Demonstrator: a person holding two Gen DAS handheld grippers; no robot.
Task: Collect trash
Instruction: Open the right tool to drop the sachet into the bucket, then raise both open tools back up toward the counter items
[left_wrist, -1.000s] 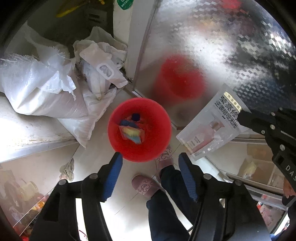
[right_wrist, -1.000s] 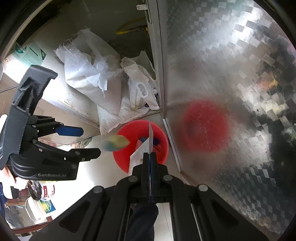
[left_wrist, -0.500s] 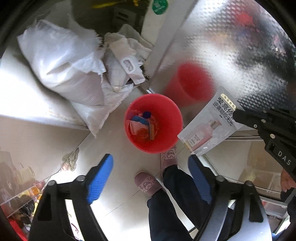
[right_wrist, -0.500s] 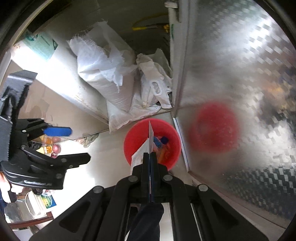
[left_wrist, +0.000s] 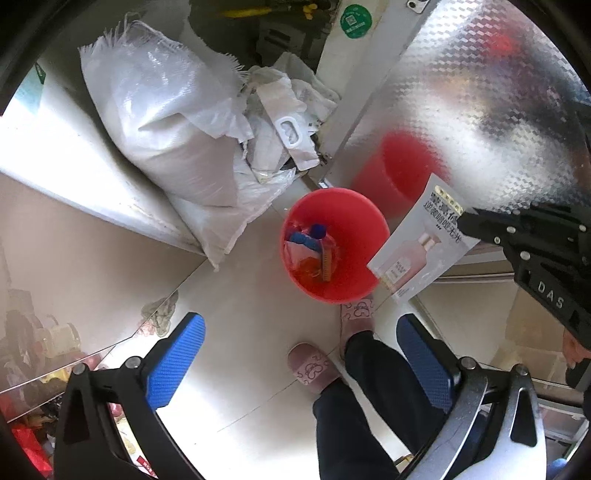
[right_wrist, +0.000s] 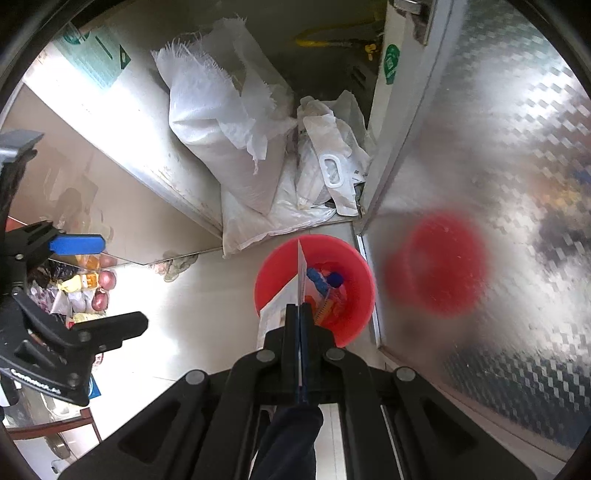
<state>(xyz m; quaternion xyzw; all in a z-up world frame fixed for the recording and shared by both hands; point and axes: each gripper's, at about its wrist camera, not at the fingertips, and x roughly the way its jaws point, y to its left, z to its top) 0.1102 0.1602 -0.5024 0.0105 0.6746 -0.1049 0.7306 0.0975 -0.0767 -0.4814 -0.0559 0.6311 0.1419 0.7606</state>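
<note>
We count one red bucket (left_wrist: 334, 244) on the floor, plus its one blurry red reflection (left_wrist: 402, 166) in the metal door. One printed perfume packet (left_wrist: 421, 251). Two grippers: left gripper (left_wrist: 301, 354), right gripper (right_wrist: 300, 314). Two pink slippers (left_wrist: 314, 365). One big white woven sack (left_wrist: 173, 122), and beside it one crumpled white bag with a handle cutout (left_wrist: 290, 129).

A home kitchen or utility corner: embossed steel panel (left_wrist: 480, 96), woven white sacks (left_wrist: 177, 125), a red bucket (left_wrist: 354, 280) on tiled floor (left_wrist: 251, 332), the person's pink slippers (left_wrist: 314, 367).
</note>
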